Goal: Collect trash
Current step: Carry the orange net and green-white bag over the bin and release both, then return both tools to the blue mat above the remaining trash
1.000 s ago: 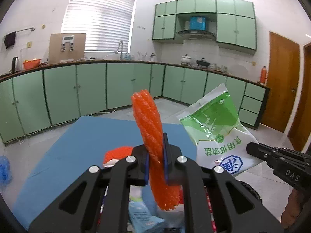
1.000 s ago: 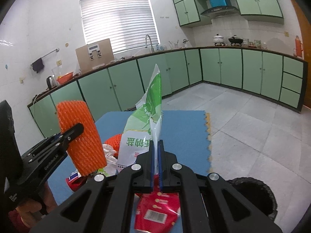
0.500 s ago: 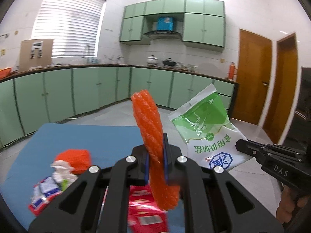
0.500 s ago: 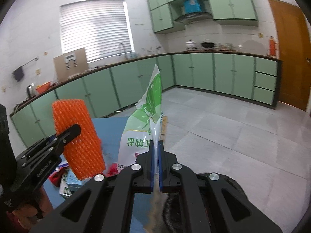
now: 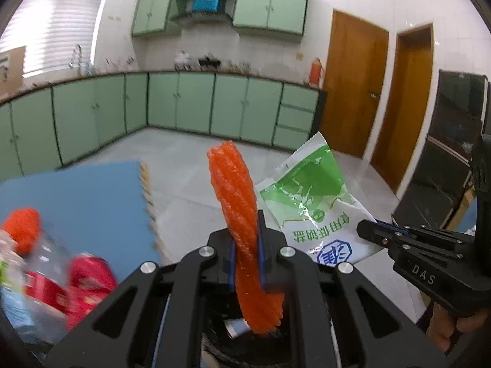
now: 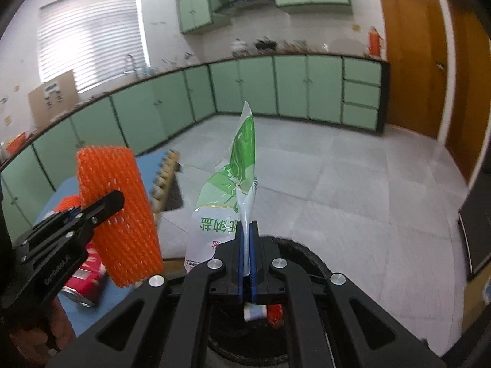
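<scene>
The left gripper (image 5: 246, 247) is clamped on an orange foam net sleeve (image 5: 242, 233), which stands upright between its fingers. The right gripper (image 6: 246, 245) is clamped on a green-and-white plastic bag (image 6: 233, 202), also upright. Directly below both grippers sits a black trash bin (image 6: 307, 254); it appears to contain scraps already. Left of the grippers, blurred red wrappers (image 5: 83, 279) lie on a blue mat (image 5: 76, 196).

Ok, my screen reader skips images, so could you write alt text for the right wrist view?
The right gripper pinches a green-and-white plastic bag above a dark bin. Beside it, the left gripper holds orange foam netting.
</scene>
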Motion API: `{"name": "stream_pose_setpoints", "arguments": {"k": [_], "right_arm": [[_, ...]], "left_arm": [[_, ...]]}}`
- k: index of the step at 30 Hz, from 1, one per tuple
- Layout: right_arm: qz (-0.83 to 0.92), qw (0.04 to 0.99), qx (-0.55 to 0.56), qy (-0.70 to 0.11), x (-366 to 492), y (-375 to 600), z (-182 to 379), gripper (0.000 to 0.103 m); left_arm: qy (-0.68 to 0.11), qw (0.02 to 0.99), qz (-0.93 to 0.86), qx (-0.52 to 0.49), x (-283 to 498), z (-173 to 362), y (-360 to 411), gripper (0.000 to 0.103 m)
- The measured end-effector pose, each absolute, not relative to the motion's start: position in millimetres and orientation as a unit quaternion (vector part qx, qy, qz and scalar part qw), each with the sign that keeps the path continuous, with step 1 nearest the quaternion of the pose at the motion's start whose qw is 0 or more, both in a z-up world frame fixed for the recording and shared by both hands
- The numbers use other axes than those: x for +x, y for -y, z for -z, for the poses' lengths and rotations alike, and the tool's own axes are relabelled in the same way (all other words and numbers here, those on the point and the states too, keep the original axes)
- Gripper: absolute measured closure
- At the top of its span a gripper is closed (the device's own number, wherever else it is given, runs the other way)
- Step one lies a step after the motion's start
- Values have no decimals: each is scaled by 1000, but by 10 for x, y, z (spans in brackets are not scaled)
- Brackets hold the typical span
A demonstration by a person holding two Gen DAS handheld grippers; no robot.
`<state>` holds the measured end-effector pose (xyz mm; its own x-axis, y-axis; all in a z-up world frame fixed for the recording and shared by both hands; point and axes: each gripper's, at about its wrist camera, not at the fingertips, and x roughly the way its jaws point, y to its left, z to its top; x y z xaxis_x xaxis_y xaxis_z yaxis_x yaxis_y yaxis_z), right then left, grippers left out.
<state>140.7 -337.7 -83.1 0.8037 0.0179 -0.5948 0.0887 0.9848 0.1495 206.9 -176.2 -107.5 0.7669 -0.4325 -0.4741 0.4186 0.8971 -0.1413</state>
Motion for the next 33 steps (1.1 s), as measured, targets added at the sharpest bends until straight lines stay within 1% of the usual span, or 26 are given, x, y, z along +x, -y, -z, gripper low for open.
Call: {"name": "stream_pose_setpoints", "arguments": {"k": [5, 9, 10, 11, 12, 13, 16, 17, 18, 22, 23, 24, 25, 26, 27, 28, 29, 30, 33], "right_arm": [[41, 933, 101, -344, 1472, 3613, 1191, 99], [47, 922, 106, -369, 1589, 3713, 1421, 98], [48, 921, 106, -373, 1595, 3721, 1459, 98], [49, 919, 107, -377, 1614, 3739, 1504, 94], [48, 917, 109, -380, 1636, 3742, 1524, 92], [51, 915, 112, -385, 1657, 3769, 1569, 91], [54, 910, 117, -394, 1714, 3814, 1653, 85], [56, 909, 119, -397, 1722, 3832, 1686, 79], [59, 908, 120, -398, 1725, 3859, 1702, 75], [71, 904, 130, -402, 1679, 3951, 1759, 74], [72, 904, 132, -399, 1663, 3961, 1746, 71], [75, 906, 131, -396, 1639, 3960, 1718, 65], [76, 908, 129, -392, 1630, 3953, 1704, 61], [78, 911, 125, -386, 1617, 3923, 1660, 53], [80, 916, 116, -376, 1597, 3874, 1591, 44], [82, 919, 108, -370, 1598, 3849, 1550, 39], [85, 924, 98, -359, 1580, 3784, 1480, 29], [85, 929, 91, -348, 1561, 3714, 1413, 22], [71, 940, 83, -323, 1527, 3519, 1225, 13]], "left_arm": [[-302, 923, 238, -4, 2211, 1495, 1923, 94], [-329, 913, 243, 5, 2341, 1671, 2007, 92], [-333, 911, 244, 5, 2383, 1683, 2025, 90], [-338, 909, 246, 3, 2401, 1713, 2038, 89], [-341, 907, 246, 2, 2430, 1723, 2044, 83], [-345, 906, 246, 0, 2446, 1747, 2046, 75], [-354, 902, 247, -8, 2503, 1799, 2049, 67], [-357, 901, 247, -8, 2527, 1788, 2055, 64], [-359, 901, 244, -8, 2536, 1806, 2047, 61], [-357, 903, 237, -11, 2528, 1778, 1988, 61], [-353, 906, 234, -10, 2516, 1747, 1957, 60], [-348, 909, 230, -8, 2495, 1718, 1936, 57], [-340, 913, 223, -6, 2463, 1668, 1894, 53], [-331, 918, 217, -6, 2421, 1609, 1829, 51], [-324, 922, 212, -6, 2386, 1559, 1774, 47], [-314, 928, 202, -6, 2341, 1492, 1692, 42], [-305, 933, 192, -6, 2292, 1427, 1606, 40], [-297, 937, 181, -6, 2248, 1365, 1515, 36], [-277, 949, 151, -4, 2100, 1206, 1233, 27]]}}
